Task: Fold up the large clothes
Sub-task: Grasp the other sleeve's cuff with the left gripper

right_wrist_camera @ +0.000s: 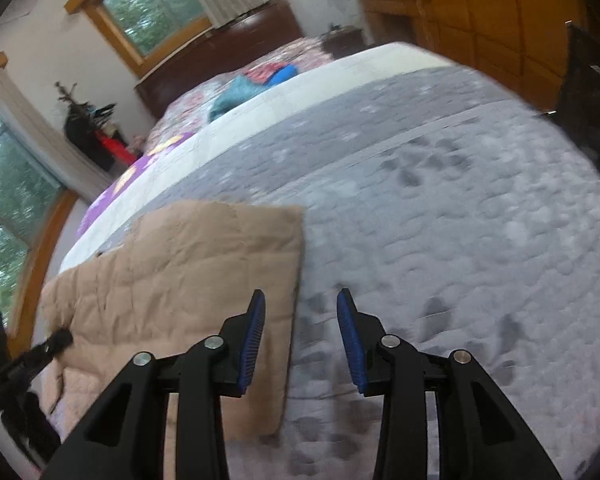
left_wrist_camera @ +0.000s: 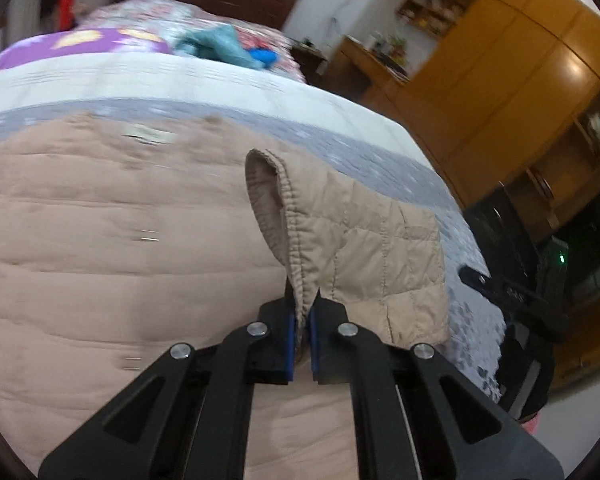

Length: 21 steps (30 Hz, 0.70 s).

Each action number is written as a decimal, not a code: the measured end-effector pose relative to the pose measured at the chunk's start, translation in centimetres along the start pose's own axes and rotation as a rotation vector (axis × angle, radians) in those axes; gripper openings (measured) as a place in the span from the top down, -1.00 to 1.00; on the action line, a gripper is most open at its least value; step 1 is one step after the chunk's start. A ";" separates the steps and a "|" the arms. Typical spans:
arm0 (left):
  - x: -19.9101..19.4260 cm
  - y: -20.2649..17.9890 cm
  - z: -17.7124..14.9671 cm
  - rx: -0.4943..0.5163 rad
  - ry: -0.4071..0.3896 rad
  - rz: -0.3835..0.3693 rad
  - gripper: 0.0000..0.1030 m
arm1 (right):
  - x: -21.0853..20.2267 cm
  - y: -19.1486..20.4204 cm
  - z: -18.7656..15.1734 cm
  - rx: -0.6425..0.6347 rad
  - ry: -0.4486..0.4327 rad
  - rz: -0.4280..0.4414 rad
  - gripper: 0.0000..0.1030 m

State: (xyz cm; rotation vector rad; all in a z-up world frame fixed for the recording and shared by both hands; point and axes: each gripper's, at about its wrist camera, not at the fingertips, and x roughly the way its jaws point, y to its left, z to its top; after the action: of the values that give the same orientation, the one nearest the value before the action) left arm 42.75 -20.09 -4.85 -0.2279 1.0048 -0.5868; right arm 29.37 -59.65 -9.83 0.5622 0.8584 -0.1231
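sleeve cuff pinched by the left gripper (left_wrist_camera: 303, 312), right gripper (right_wrist_camera: 301, 320) held ready and empty.

the beige quilted jacket (left_wrist_camera: 100, 240) is spread flat on the grey patterned bedspread (right_wrist_camera: 440, 220), and its sleeve (left_wrist_camera: 360, 232) is lifted by the elastic cuff (left_wrist_camera: 290, 216), which is clamped between the blue pads, probably so that it can be folded across the body. in the right wrist view the jaws are parted with nothing between them, poised over the jacket's right edge, likely to pin or take the hem. on the far part of the bed a teal cloth (left_wrist_camera: 216, 46) and a blue item (left_wrist_camera: 262, 56) are left well apart from the jacket, so the fold is not obstructed. wooden cupboards (left_wrist_camera: 520, 80) are seen at the right, a window (right_wrist_camera: 156, 4) at the far left.
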 end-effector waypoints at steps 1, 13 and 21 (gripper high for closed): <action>-0.4 0.8 0.3 -0.010 -0.007 0.009 0.93 | 0.5 0.6 -0.2 -0.012 0.022 0.037 0.26; -5.1 11.5 1.3 -0.151 -0.061 0.176 0.92 | 5.7 6.7 -2.9 -0.138 0.179 0.197 0.25; -1.7 16.7 -0.1 -0.216 0.048 0.245 0.87 | 8.4 7.5 -4.2 -0.168 0.223 0.131 0.26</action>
State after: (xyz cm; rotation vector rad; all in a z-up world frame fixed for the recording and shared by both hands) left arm 47.96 -5.36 -10.98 -0.2780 1.1241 -0.2613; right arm 34.47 -50.10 -15.11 0.4779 1.0350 0.1327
